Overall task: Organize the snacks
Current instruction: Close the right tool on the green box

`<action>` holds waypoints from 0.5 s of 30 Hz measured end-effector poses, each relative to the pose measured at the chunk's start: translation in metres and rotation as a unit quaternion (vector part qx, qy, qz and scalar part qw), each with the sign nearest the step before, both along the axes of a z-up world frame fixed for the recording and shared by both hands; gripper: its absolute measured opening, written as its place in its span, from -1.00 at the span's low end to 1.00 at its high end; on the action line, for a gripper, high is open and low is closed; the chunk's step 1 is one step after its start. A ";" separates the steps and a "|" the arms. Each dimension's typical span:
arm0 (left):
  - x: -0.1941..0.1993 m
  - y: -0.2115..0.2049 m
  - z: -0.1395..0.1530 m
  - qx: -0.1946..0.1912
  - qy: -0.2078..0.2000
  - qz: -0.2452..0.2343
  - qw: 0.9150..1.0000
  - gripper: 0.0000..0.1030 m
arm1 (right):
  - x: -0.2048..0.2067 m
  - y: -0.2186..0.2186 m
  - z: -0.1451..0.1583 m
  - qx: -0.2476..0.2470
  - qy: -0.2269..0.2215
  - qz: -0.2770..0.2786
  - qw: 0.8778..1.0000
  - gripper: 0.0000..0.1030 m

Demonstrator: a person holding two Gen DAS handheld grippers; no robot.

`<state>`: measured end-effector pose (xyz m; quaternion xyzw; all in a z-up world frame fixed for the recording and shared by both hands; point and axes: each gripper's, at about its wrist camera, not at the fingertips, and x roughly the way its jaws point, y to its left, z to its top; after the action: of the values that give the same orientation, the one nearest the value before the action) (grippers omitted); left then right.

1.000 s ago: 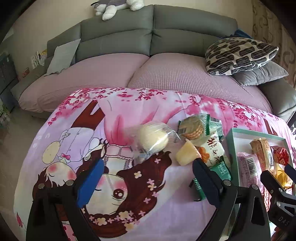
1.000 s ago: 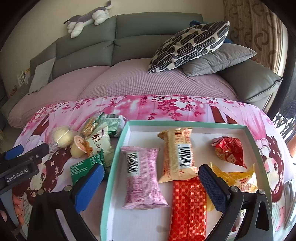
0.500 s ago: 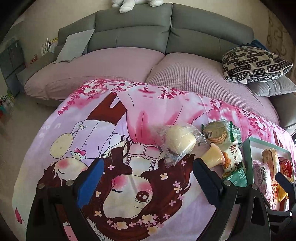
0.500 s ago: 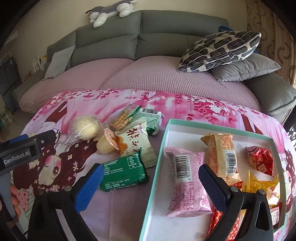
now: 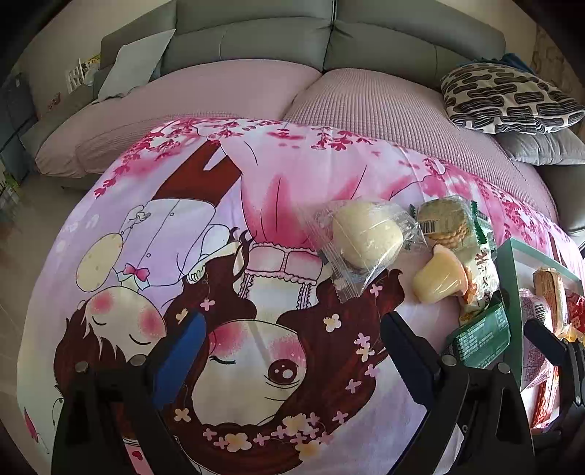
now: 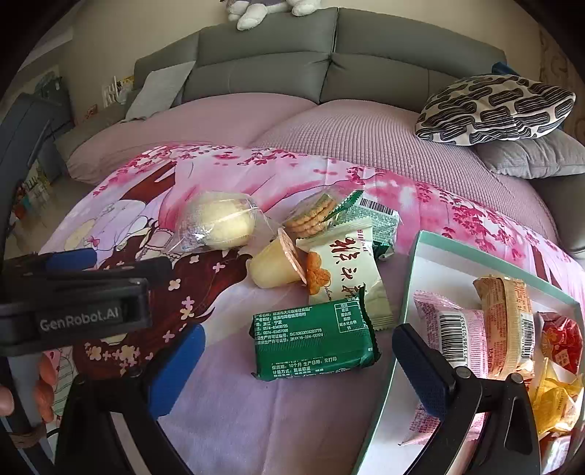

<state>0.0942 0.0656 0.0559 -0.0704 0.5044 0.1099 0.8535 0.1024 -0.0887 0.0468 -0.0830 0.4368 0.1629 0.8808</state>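
Loose snacks lie on the pink cartoon cloth: a green packet (image 6: 316, 339), a white packet with red writing (image 6: 345, 274), a yellow jelly cup (image 6: 276, 266), a clear-wrapped bun (image 6: 219, 224) and a biscuit pack (image 6: 310, 219). A teal-rimmed white box (image 6: 411, 281) at right holds several wrapped snacks. My right gripper (image 6: 296, 369) is open and empty, straddling the green packet from just in front. My left gripper (image 5: 292, 350) is open and empty over the cloth, left of the bun (image 5: 365, 235) and jelly cup (image 5: 437, 279). The left gripper also shows in the right wrist view (image 6: 80, 292).
A grey sofa (image 6: 329, 69) with pink seat covers stands behind the cloth. A patterned cushion (image 6: 493, 106) lies on a grey pillow at right. A plush toy (image 6: 263, 9) sits on the sofa back. The floor (image 5: 22, 263) drops away at left.
Both grippers have moved left, away from the box. The right gripper went from over the box to the loose snacks. The left gripper went further over the cloth. Both stayed open.
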 end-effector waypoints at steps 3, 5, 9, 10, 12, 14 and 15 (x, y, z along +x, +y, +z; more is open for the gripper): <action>0.001 -0.002 -0.008 0.000 0.011 -0.005 1.000 0.87 | 0.004 0.000 -0.004 0.000 -0.002 -0.004 1.000 0.96; 0.002 -0.002 -0.011 -0.002 0.015 -0.007 1.000 0.87 | 0.006 0.001 -0.007 -0.004 0.003 -0.002 1.000 0.92; 0.003 -0.002 -0.014 -0.006 0.020 -0.007 1.000 0.87 | 0.008 0.000 -0.013 -0.011 0.014 -0.007 1.000 0.67; 0.002 -0.002 -0.015 -0.007 0.020 -0.006 1.000 0.87 | 0.007 0.001 -0.013 -0.016 0.015 -0.005 1.000 0.62; 0.002 -0.001 -0.014 -0.010 0.019 -0.004 1.000 0.87 | 0.006 0.001 -0.013 -0.017 0.017 -0.006 1.000 0.54; 0.002 0.000 -0.014 -0.012 0.018 -0.003 1.000 0.87 | 0.005 0.001 -0.013 -0.018 0.019 -0.006 1.000 0.43; 0.003 0.001 -0.014 -0.012 0.017 -0.002 1.000 0.87 | 0.005 0.001 -0.014 -0.018 0.019 -0.007 1.000 0.42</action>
<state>0.0968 0.0663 0.0421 -0.0778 0.5207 0.1029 0.8439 0.1074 -0.0879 0.0331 -0.0926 0.4571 0.1508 0.8716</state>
